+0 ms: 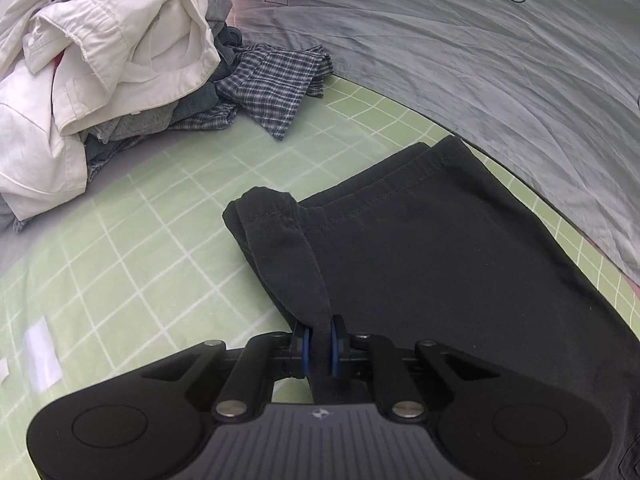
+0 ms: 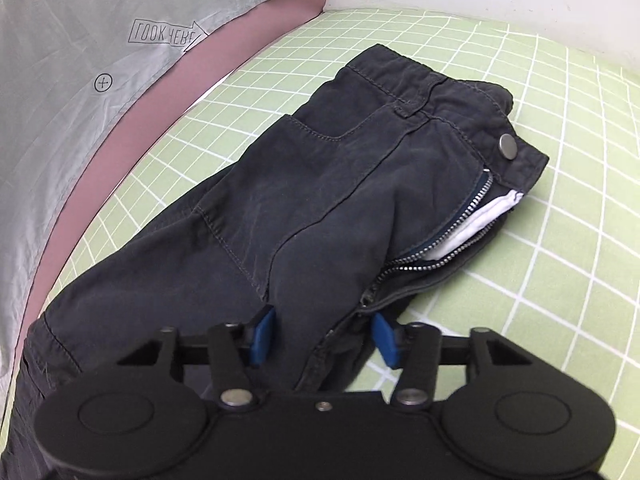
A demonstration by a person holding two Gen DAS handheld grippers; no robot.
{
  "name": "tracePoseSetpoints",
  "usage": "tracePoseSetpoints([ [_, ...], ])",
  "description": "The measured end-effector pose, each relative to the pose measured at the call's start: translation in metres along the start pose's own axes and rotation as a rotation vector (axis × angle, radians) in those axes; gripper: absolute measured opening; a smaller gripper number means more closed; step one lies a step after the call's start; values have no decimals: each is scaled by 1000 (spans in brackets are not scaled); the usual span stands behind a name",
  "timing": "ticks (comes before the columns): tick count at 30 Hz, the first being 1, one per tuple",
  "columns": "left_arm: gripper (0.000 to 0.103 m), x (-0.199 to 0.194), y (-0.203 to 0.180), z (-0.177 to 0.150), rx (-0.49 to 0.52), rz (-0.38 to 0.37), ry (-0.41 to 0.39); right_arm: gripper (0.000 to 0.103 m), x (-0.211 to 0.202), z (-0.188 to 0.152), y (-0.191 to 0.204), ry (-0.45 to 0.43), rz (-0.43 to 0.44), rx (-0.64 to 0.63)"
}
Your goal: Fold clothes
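Dark grey trousers [image 1: 440, 264] lie on the green grid mat [image 1: 160, 220]. My left gripper [image 1: 320, 344] is shut on a fold of the trouser leg hem, lifting it off the mat. In the right wrist view the waist end of the trousers [image 2: 320, 200] lies flat, with the metal button [image 2: 508, 145] and open zipper [image 2: 448, 236] showing. My right gripper [image 2: 324, 340] is open, its blue pads [image 2: 262, 340] either side of the crotch area, just above the fabric.
A pile of unfolded clothes, white shirts [image 1: 80, 60] over a plaid garment [image 1: 272, 84], sits at the back left. A grey sheet [image 1: 460, 40] marked "LOOK HERE" hangs along the mat's far edge. Bare green mat [image 2: 540, 280] lies right of the trousers.
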State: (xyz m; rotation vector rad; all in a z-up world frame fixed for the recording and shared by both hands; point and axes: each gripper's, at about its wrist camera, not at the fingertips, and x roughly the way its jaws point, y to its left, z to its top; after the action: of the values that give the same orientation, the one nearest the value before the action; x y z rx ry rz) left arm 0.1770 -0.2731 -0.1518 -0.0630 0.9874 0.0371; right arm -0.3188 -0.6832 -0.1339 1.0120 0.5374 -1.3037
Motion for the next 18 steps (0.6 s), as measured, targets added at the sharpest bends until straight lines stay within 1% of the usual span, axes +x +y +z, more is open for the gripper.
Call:
tracePoseSetpoints([
  [1,11,-5,10,-6,-4,1,11,36,-2,1,-2,-4,11,-13],
  [4,11,-22,46,-29,-43,1,41,29,-8,1,-10,-6,32,-29],
  [6,11,-40,80,-54,-55,13,59,28,-15,-3,-20,-4,44,-33],
  [9,11,-63,127,-93,-93,47,81,27,-28,-16,-41,8,57,-49],
  [11,11,-75,150,-110,-119,73,86,27,-36,-28,-54,25,74,-64],
  [12,11,-78,157,-115,-125,85,89,29,-41,-34,-61,32,89,-69],
  [13,12,-81,163,-120,-130,97,92,34,-45,-39,-69,39,105,-72],
  [14,12,-82,166,-121,-136,101,95,37,-48,-42,-76,41,119,-66],
  [16,12,-84,168,-122,-149,105,99,51,-51,-46,-89,38,141,-42],
  [18,12,-84,167,-119,-158,111,103,59,-52,-44,-100,27,162,-1],
])
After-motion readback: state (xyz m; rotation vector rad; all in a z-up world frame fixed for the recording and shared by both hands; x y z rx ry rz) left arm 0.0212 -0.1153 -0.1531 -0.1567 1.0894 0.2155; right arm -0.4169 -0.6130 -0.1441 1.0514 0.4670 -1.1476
